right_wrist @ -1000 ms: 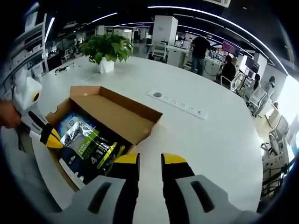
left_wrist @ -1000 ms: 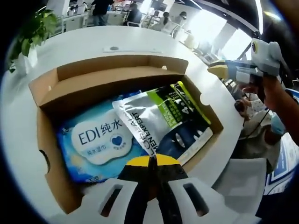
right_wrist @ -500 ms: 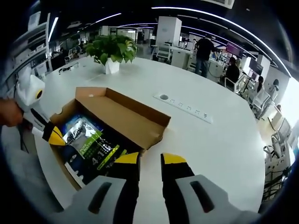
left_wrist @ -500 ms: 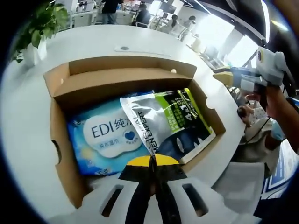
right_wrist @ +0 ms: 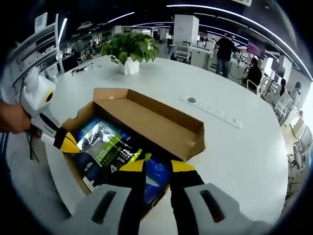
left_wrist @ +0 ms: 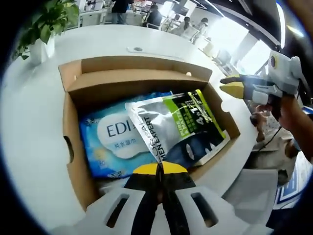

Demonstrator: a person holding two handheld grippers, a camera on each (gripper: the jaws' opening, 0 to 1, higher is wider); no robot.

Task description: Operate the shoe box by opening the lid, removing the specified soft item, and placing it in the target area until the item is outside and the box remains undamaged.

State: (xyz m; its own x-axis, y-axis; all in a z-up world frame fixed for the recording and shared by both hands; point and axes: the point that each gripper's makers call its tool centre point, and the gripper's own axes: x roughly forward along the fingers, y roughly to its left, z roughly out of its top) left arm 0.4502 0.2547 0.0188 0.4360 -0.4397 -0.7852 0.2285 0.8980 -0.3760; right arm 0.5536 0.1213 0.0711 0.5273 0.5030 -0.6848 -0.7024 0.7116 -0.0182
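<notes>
An open brown cardboard shoe box (left_wrist: 73,132) (right_wrist: 161,125) sits on a white round table. Inside it lies a blue wipes pack (left_wrist: 110,139) (right_wrist: 156,174). A silver, green and dark pouch (left_wrist: 183,125) (right_wrist: 110,152) rests slantwise on top of the pack. My left gripper (left_wrist: 159,169) (right_wrist: 68,144) is shut, its yellow tips meeting on the pouch's near edge at the box's wall. My right gripper (right_wrist: 151,166) (left_wrist: 234,87) hangs open above the box's other side, with nothing between its jaws.
A potted plant (right_wrist: 129,51) (left_wrist: 41,29) stands beyond the box. A socket strip (right_wrist: 210,110) is set into the table (right_wrist: 244,161). A person's hand (right_wrist: 14,120) holds the left gripper. People and desks fill the far background.
The right gripper has come closer, now over the box's edge. The left view has shifted a little; the left gripper stays shut at the pouch's edge.
</notes>
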